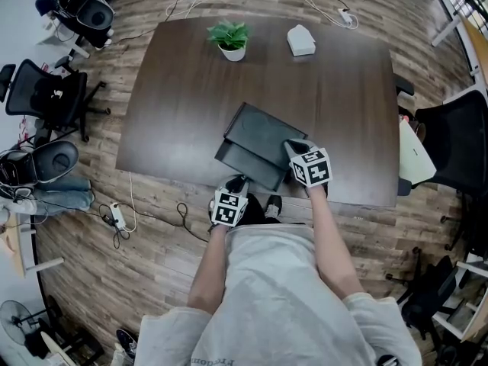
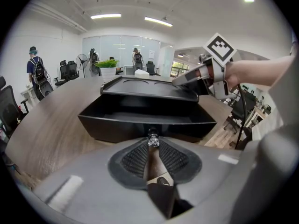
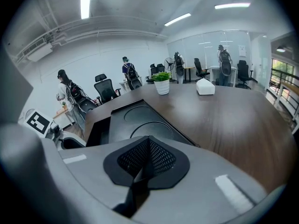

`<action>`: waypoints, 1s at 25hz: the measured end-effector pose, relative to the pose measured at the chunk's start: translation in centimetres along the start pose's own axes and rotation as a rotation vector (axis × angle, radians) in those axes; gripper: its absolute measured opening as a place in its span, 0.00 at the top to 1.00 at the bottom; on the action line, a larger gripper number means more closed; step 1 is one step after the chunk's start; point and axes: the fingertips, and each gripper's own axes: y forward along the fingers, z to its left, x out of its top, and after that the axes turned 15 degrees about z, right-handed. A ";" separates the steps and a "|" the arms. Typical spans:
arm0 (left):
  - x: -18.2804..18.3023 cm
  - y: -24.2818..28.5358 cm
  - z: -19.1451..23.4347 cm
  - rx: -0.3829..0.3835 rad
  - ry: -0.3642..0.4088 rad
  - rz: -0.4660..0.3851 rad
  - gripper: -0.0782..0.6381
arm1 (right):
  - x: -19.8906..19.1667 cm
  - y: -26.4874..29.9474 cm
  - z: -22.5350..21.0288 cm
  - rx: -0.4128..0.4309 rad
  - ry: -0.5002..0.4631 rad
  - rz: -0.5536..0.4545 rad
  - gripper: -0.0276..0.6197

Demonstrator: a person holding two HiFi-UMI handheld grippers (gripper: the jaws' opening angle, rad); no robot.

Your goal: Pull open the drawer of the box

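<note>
The pull looks mid-way. The left gripper [image 2: 152, 149] has its 2 jaws clamped on the knob [image 2: 153, 138] of the drawer [image 2: 117, 124], which stands partly out of the box [image 2: 145, 85] straight ahead. The right gripper [image 3: 145, 149], jaws together and empty, sits at the box's top, seemingly bracing it. The next move calls for a straight, level draw backward.

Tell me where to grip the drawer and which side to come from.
Grip the small knob at the middle of the drawer front, coming head-on, along the line the drawer slides. The front is otherwise a flat panel with nothing to pinch. The left gripper is shut on that knob.
</note>
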 end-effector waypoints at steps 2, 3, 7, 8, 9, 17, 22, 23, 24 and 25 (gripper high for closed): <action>-0.3 -0.1 0.0 -0.001 0.001 0.002 0.72 | 0.0 -0.1 -0.1 0.012 0.022 -0.010 0.96; -0.5 -0.1 -0.1 -0.001 0.002 0.005 0.72 | -0.1 -0.1 -0.2 0.013 0.025 -0.011 0.96; -1.1 -0.3 -0.1 0.004 0.005 0.009 0.72 | -0.1 0.0 -0.1 0.007 0.017 -0.010 0.96; -1.2 -0.4 0.0 0.005 0.005 0.007 0.72 | -0.1 0.0 -0.1 0.006 0.016 -0.010 0.96; -1.3 -0.5 0.0 0.005 0.005 0.007 0.72 | -0.2 0.0 -0.1 0.005 0.016 -0.010 0.96; -1.5 -0.7 0.0 0.002 0.000 -0.001 0.72 | -0.1 0.1 -0.2 -0.002 0.010 -0.009 0.96; -2.0 -1.0 0.1 0.005 -0.003 -0.007 0.72 | -0.2 0.1 0.0 -0.011 0.000 -0.004 0.96; -2.1 -0.9 0.1 0.005 -0.003 -0.008 0.72 | -0.2 0.1 0.0 -0.012 0.000 -0.004 0.96; -2.1 -0.9 0.0 0.005 -0.004 -0.009 0.72 | -0.2 0.1 0.0 -0.013 0.001 -0.004 0.96; -2.2 -1.0 0.0 0.005 -0.006 -0.011 0.72 | -0.2 0.1 0.0 -0.013 0.000 -0.005 0.96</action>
